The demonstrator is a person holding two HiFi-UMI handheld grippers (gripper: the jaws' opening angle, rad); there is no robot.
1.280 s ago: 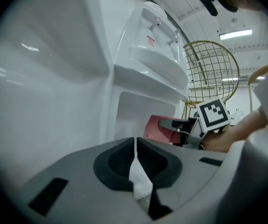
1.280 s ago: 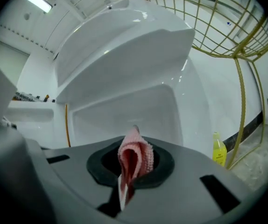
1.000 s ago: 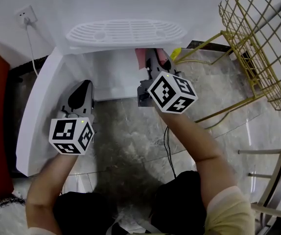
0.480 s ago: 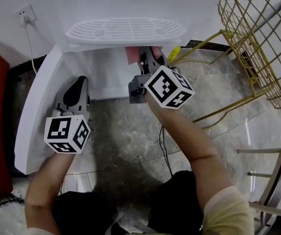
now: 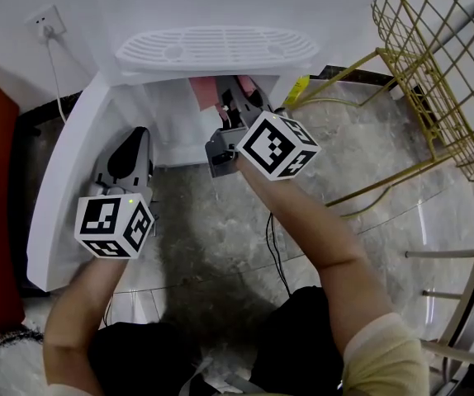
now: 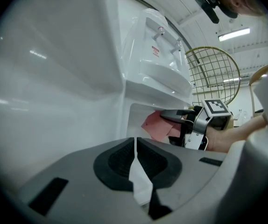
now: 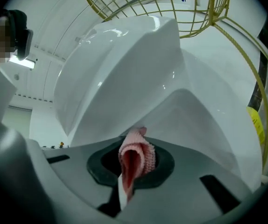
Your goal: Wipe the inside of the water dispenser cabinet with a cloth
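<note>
The white water dispenser point(image 5: 216, 49) stands at the top of the head view, its lower cabinet door point(image 5: 59, 196) swung open to the left. My right gripper point(image 5: 230, 97) reaches into the cabinet opening, shut on a pink cloth point(image 5: 204, 91). In the right gripper view the cloth point(image 7: 135, 157) bunches between the jaws against the white inner wall point(image 7: 190, 120). My left gripper point(image 5: 130, 157) rests by the door's inner face, jaws shut. In the left gripper view its tips point(image 6: 135, 141) point past the door point(image 6: 54, 78) toward the cloth point(image 6: 155, 125) and the right gripper point(image 6: 173, 117).
A gold wire basket on gold legs point(image 5: 439, 73) stands at the right. A wall socket with a white cable point(image 5: 45, 23) is at the upper left. A black cable point(image 5: 278, 246) lies on the marble floor. A yellow item point(image 5: 296, 89) sits beside the dispenser. The person's knees fill the bottom.
My right gripper has carried the pink cloth leftward inside the cabinet opening. The left gripper shifted slightly left early on and has since held still.
</note>
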